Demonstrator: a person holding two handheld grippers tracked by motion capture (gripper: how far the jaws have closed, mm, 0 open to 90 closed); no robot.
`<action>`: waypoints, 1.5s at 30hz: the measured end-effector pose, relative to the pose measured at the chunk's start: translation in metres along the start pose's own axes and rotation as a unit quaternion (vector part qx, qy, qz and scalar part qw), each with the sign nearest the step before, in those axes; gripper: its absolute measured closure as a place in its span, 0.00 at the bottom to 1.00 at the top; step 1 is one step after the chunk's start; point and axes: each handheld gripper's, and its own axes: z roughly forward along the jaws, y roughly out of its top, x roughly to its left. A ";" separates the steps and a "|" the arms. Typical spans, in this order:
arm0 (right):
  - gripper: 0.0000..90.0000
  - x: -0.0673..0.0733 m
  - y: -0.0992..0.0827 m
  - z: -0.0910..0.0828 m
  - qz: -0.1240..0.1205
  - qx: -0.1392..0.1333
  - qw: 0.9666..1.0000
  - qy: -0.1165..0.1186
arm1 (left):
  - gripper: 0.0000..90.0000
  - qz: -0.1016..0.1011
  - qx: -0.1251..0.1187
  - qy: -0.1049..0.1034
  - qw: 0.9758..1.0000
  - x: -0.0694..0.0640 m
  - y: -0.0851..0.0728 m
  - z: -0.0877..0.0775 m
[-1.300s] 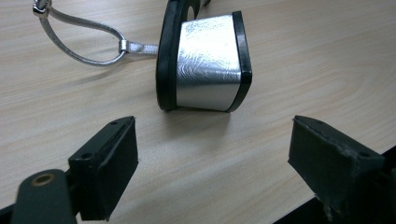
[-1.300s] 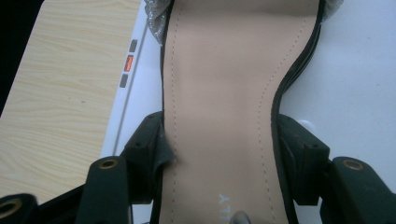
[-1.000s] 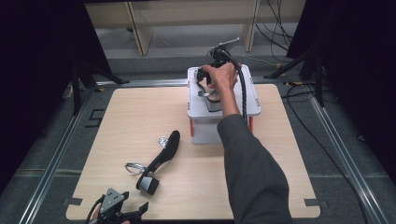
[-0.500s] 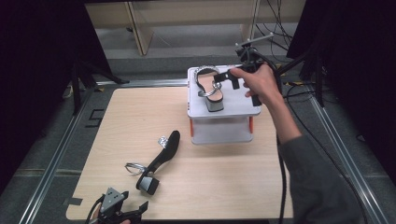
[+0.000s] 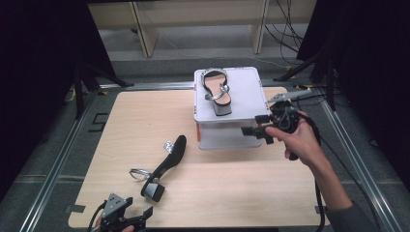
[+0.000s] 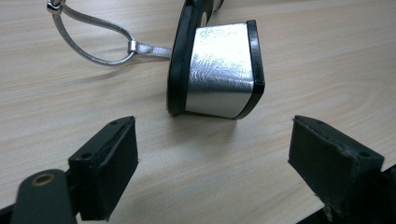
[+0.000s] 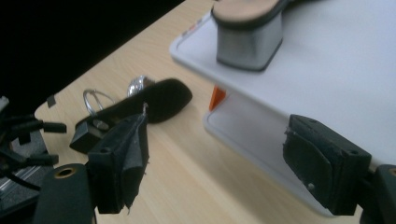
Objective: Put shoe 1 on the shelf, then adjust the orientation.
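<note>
A black sandal with a silver block heel [image 5: 216, 92] stands upright on top of a white box [image 5: 246, 84]. Its twin [image 5: 164, 162] lies on its side on the wooden table, silver strap loop toward the left. My right gripper [image 5: 254, 129] hovers open at the box's front right corner, jaws empty; its own view shows the boxed heel [image 7: 250, 39] and the lying sandal [image 7: 154, 102] beyond my right gripper [image 7: 219, 168]. My left gripper [image 5: 128, 220] sits open at the table's near edge. The lying sandal's heel [image 6: 219, 70] is just ahead of my left gripper [image 6: 212, 172].
The table [image 5: 241, 193] has bare wood in front of the box and along the right. An orange part [image 7: 216, 99] shows under the box lid. Metal rails [image 5: 53, 169] frame the table; dark stands and cables [image 5: 309, 63] crowd the back right.
My right gripper let go of the sandal on the box top, then drew back toward me and down to the box's front right corner. The left gripper stayed put.
</note>
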 end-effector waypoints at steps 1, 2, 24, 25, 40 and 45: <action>0.25 0.000 0.000 0.000 0.000 0.000 1.000 0.000 | 0.17 0.000 0.000 0.000 1.000 0.000 0.000 0.000; 0.25 0.001 -0.008 0.002 0.001 0.002 1.000 0.002 | 0.17 -0.001 0.001 0.002 1.000 0.000 0.000 0.000; 0.25 0.008 -0.107 0.074 -0.021 0.052 0.998 0.021 | 0.17 -0.008 -0.010 0.009 1.000 0.000 0.002 -0.003; 0.25 0.008 -0.107 0.074 -0.021 0.052 0.998 0.021 | 0.17 -0.017 -0.006 0.015 1.000 -0.001 0.003 -0.004; 0.25 0.008 -0.129 0.080 -0.031 0.071 0.997 0.027 | 0.28 -0.045 -0.046 -0.002 0.998 0.003 0.028 0.005; 0.26 0.009 -0.130 0.078 -0.025 0.074 0.997 0.028 | 0.31 -0.054 -0.051 -0.004 0.997 0.007 0.034 0.007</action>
